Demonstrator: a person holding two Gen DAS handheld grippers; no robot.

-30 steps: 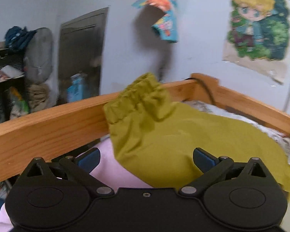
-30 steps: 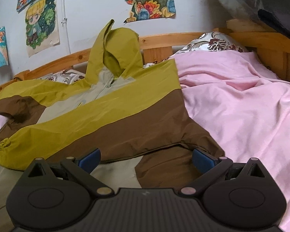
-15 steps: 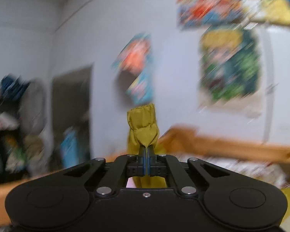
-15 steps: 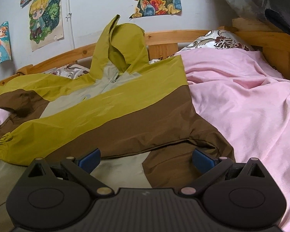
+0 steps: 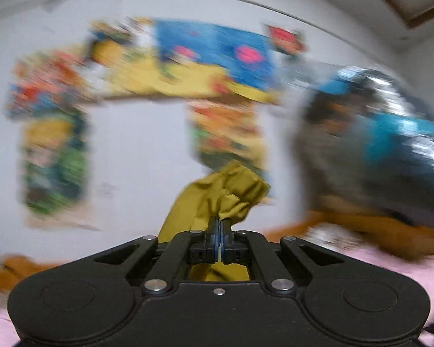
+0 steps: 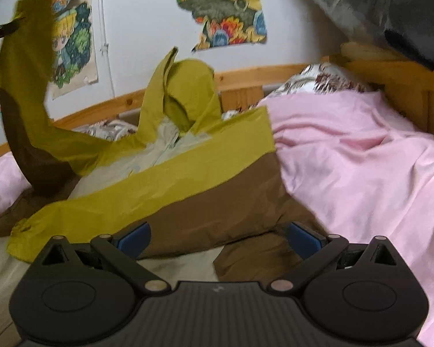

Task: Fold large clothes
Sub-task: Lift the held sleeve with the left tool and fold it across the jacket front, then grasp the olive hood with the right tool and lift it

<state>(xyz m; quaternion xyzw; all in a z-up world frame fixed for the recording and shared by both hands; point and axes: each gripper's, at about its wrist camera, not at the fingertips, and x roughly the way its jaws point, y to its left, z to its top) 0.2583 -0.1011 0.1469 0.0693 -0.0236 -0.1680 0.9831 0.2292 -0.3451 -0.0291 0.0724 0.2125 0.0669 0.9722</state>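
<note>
The left tongs (image 5: 220, 231) were clamped tight on the olive cuff (image 5: 231, 193) of the jacket (image 6: 188, 179), holding that sleeve (image 6: 23, 92) lifted at the far left above the bed (image 6: 361, 167). The jacket's olive, brown and pale body lay spread on the pink sheet, hood (image 6: 185, 95) propped against the wooden rail (image 6: 246, 78). The right tongs (image 6: 217, 237) stood wide apart over the near brown hem, gripping nothing.
</note>
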